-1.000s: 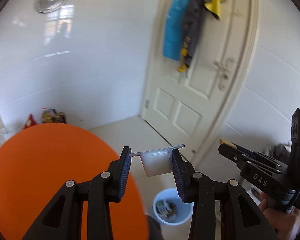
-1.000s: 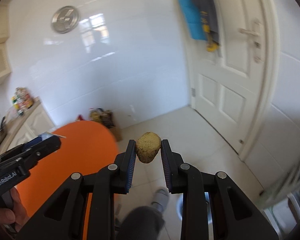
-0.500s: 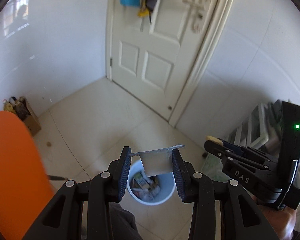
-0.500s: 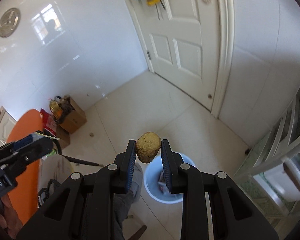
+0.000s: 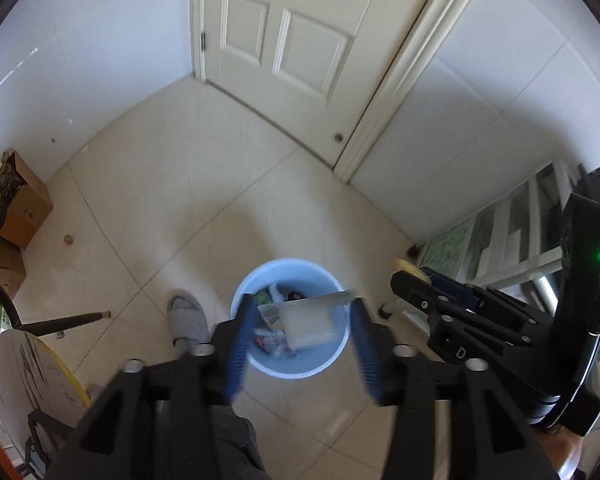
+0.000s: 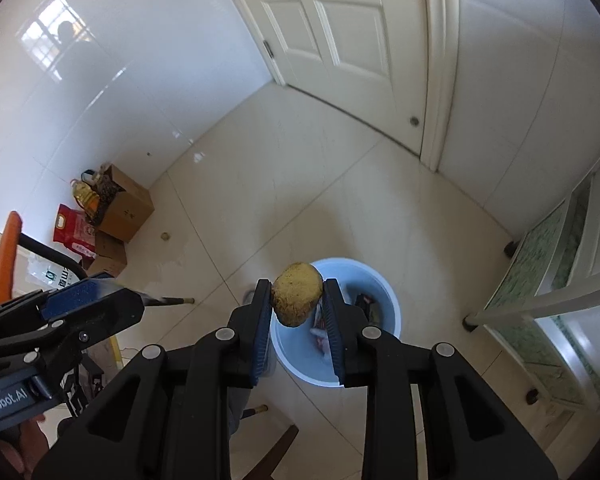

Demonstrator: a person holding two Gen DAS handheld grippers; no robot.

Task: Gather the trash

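In the left wrist view my left gripper [image 5: 300, 320] hangs over a light blue bin [image 5: 324, 364] with trash inside. Its jaws stand wide apart, blurred. A clear plastic cup [image 5: 308, 322] with a peeled foil lid sits between them, touching neither finger, over the bin's mouth. In the right wrist view my right gripper [image 6: 296, 300] is shut on a yellowish-brown lump [image 6: 297, 298] and holds it above the bin's [image 6: 384, 292] left rim. The right gripper also shows in the left wrist view [image 5: 416, 280], to the bin's right. The left gripper shows at the left of the right wrist view [image 6: 132, 304].
A white door [image 5: 288, 28] and tiled walls close off the far side. Cardboard boxes [image 5: 22, 212] and bags stand at the left wall. A white rack [image 6: 560, 264] stands at the right. A stick [image 5: 66, 320] lies on the floor, and a grey shoe [image 5: 188, 316] stands beside the bin.
Both grippers tilted down from the wall and orange table toward the bin. The left gripper's jaws opened and let go of the plastic cup. The right gripper still holds the lump.
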